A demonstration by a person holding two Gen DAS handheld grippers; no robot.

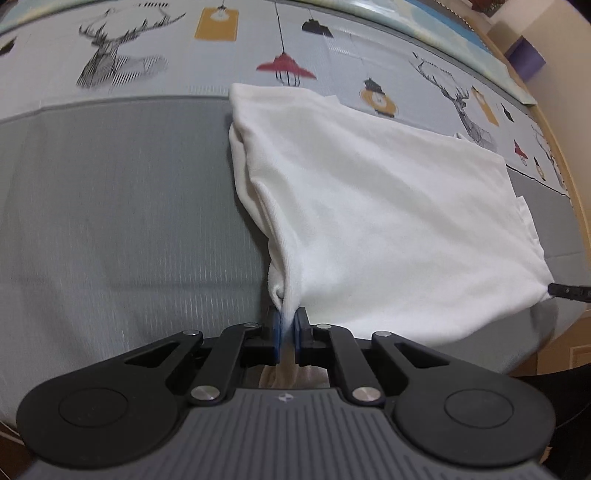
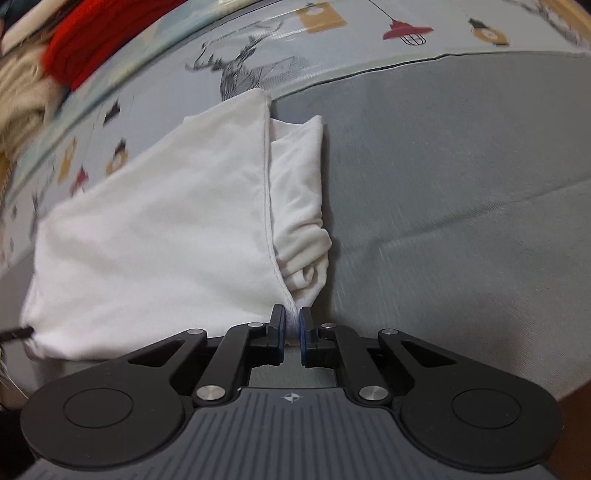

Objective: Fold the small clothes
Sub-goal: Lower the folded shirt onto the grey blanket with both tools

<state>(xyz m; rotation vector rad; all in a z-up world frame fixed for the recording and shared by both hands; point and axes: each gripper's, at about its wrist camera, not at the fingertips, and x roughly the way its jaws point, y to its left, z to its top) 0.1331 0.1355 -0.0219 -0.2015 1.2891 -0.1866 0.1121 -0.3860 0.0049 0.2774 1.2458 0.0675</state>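
White garment (image 1: 388,221) lies on a grey mat (image 1: 110,221), its far edge reaching onto the printed sheet (image 1: 184,55) with deer and lamp drawings. Near edge is lifted off the mat, pinched at its two corners.

Left gripper (image 1: 287,332): jaws narrow, clamped on the near left corner; cloth bunches into a tight pleat between the blue pads. Right gripper (image 2: 294,326): jaws narrow, clamped on the near right corner, just where the stitched hem runs down into the pads. A tucked-in part, probably a sleeve, shows as a rumpled roll beside that hem in the right wrist view.

Progress, as judged: side portions appear already folded inward, since the garment reads as a rough rectangle. The lengthwise fold seems in hand, with the near edge raised and not yet laid over the far edge. Left to do: carry both corners across, lay them down square, release, perhaps smooth.

A red item (image 2: 92,33) and beige cloth (image 2: 22,96) sit beyond the sheet, well apart; possibly more clothes waiting.
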